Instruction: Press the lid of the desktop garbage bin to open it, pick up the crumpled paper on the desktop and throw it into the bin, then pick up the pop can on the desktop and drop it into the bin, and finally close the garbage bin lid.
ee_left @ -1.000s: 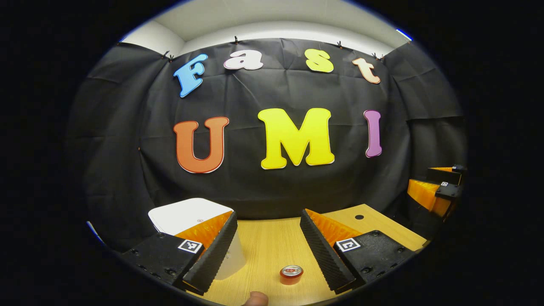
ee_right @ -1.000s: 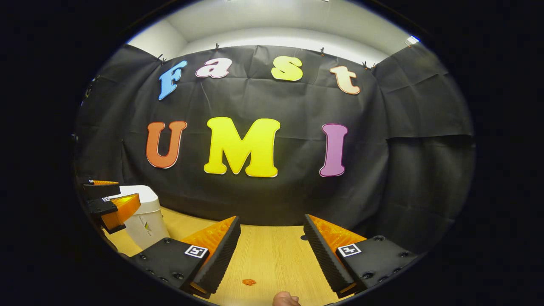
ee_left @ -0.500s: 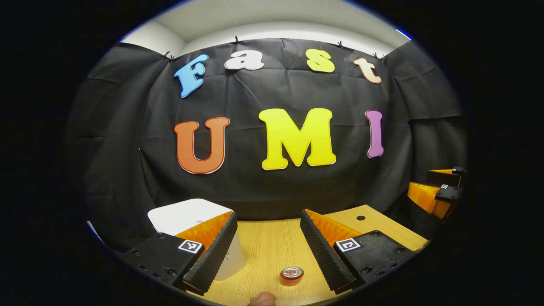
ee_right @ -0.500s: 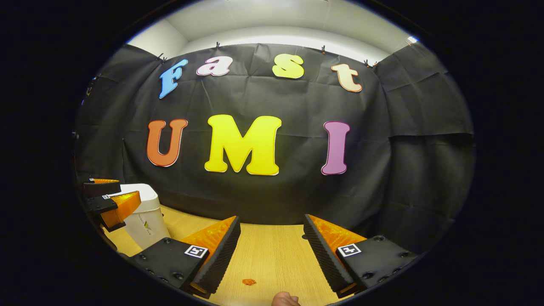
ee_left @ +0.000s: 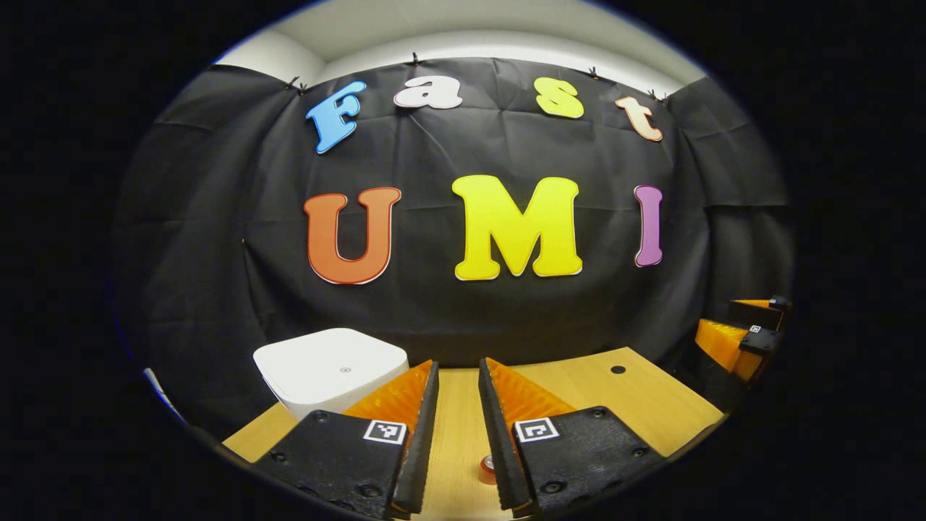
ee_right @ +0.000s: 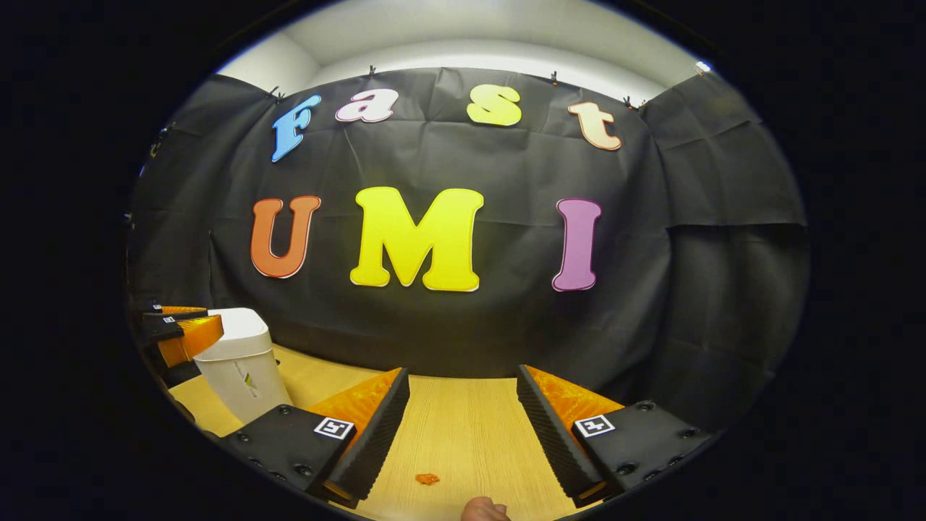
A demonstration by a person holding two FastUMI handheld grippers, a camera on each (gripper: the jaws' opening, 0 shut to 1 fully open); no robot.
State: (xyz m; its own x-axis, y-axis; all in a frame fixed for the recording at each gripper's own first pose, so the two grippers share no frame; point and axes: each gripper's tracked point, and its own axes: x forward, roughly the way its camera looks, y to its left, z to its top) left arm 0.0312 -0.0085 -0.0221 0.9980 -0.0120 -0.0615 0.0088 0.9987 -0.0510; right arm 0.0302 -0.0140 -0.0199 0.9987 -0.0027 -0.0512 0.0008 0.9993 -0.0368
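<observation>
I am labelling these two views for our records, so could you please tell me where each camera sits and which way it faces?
Left gripper view: rides on the left gripper, looking forward along its fingers over the wooden table to the booth wall; its narrowly parted fingers show at the bottom, the white bin and pop can ahead.
Right gripper view: rides on the right gripper, facing the same wall; its spread fingers and a fingertip show at the bottom, with the crumpled paper.
Shared: the table, the bin and each other's gripper.

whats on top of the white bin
Nothing rests on the white bin: its lid is shut and bare apart from a small mark. The left tool is beside it. The shut lid hides the inside.
</observation>
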